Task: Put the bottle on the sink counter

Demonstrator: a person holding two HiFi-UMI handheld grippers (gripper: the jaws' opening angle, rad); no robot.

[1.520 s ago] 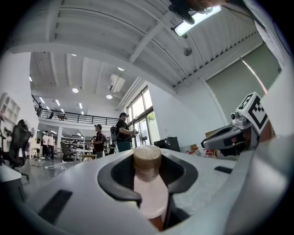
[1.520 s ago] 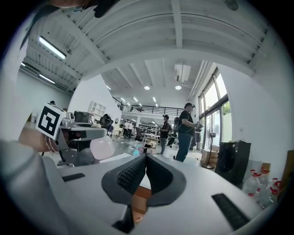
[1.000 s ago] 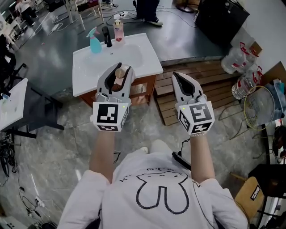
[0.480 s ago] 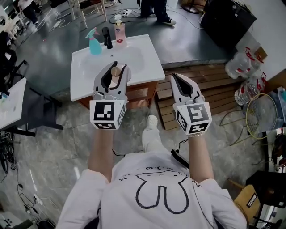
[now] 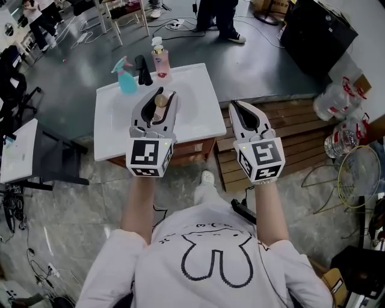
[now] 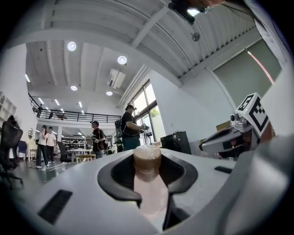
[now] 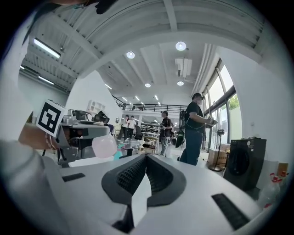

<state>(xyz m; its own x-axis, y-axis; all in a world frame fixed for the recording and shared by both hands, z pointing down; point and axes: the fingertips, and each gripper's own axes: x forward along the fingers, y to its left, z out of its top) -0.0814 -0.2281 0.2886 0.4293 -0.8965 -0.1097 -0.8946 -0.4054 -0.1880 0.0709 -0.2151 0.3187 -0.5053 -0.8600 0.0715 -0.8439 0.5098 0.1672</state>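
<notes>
**Left tongs have the bottle, right tongs shut and empty**

Going left to right in your head view:

Far left there's a white table [image 5: 18, 157] on the grey floor. Next comes the sink counter [image 5: 195, 96], a white top with a basin. Along its back edge sit a blue spray bottle [image 5: 126, 76], a black faucet [image 5: 143, 69] and a pink pump bottle [image 5: 159, 58], all close together.

Your left gripper [image 5: 159, 95] is partway open and clamped on the bottle [image 5: 160, 100]. In the left gripper view the pale pink body [image 6: 148, 193] sits between the jaws. The tan cap [image 6: 147, 157] points away from the camera, right up by the tips of the left gripper [image 6: 148, 150].

So the bottle is in the tongs. From the head view it lines up over the middle of the counter, in front of the faucet. I can't tell from that view how high above the top it is. In the right gripper view its rounded pale end [image 7: 104, 146] shows beside your left hand.

Your right gripper [image 5: 236, 106] is off the counter's right edge, over the wooden pallet [image 5: 301, 123]. In the right gripper view the jaws of the right gripper [image 7: 146, 159] are pressed together with nothing between them.

Further right, some big water jugs [image 5: 344, 99] sit against the wall. A person [image 5: 218, 15] is standing beyond the counter.
</notes>
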